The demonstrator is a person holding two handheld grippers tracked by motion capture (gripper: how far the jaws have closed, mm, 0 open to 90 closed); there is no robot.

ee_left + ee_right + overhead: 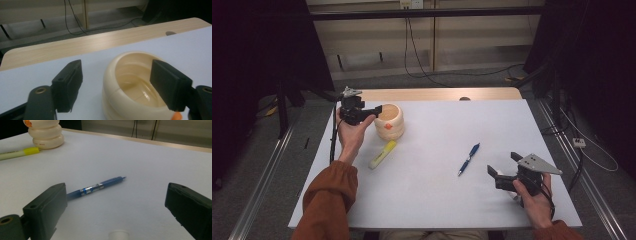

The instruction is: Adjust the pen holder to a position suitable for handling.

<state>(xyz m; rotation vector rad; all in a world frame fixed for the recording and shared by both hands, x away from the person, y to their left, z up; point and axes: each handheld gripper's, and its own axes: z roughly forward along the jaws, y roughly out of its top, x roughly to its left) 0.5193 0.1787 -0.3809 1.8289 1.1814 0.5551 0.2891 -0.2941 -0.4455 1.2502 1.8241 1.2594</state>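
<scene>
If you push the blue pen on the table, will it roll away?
Probably a bit. The pen looks round and lies flat on the smooth white table, so a sideways push could roll it. Whether it has a clip to stop it I cannot tell. It looks stiff and light, so a push along its length likely just slides it.

Left gripper view: cup [132, 85] cut off by the lower edge; its base is hidden, and the right jaw covers part of its rim. An orange patch [177, 116] at the bottom edge is too cropped to identify. Right gripper view: the pen's [96, 187] rear end is hidden behind the left jaw; highlighter [17, 153] cut by the left edge; a white object [119, 235] cropped below, unidentifiable.
</scene>
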